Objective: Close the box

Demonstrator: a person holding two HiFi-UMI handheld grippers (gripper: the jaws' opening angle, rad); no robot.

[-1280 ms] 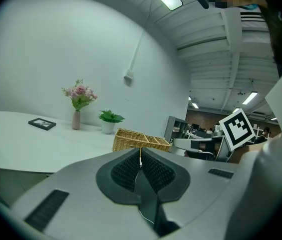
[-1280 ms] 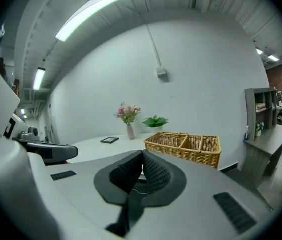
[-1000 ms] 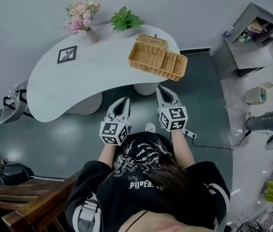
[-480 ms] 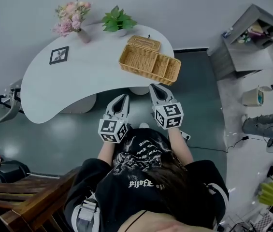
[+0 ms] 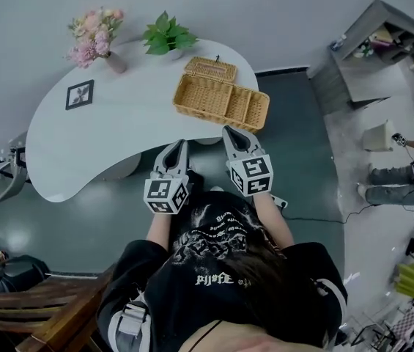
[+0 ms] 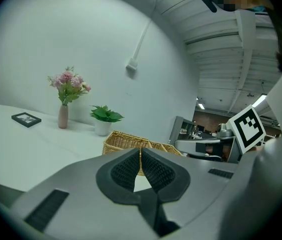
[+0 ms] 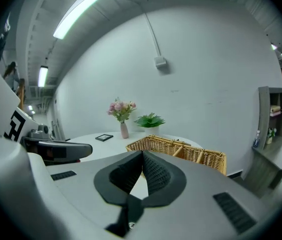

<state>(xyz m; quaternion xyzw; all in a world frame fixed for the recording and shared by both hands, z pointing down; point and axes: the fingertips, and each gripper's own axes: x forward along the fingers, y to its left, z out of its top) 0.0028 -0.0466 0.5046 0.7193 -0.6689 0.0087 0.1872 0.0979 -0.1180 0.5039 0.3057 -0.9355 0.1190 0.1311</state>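
The right gripper [image 5: 228, 130], jaws pressed together on nothing, points ahead and slightly down at the wicker box [image 5: 221, 101], which sits directly beyond its tip near the front edge of the white table [image 5: 104, 138]. The left gripper [image 5: 176, 144], likewise clenched and empty, is held alongside over the table's rim and aims a little to the left of the box, so the right one is judged the nearer of the two. Seen from above, the box runs crosswise to both grippers, with its long side facing the person, one large compartment at the left end and two smaller ones to the right. Its lid [image 5: 210, 69] is thrown back on the far side, behind the large compartment, with the open box lying between it and the grippers. Closing it would likely mean reaching over the box's near wall and across the open compartment to bring the lid forward. A vase of flowers [image 5: 93, 39] and a potted plant [image 5: 164, 35] stand well behind the box.
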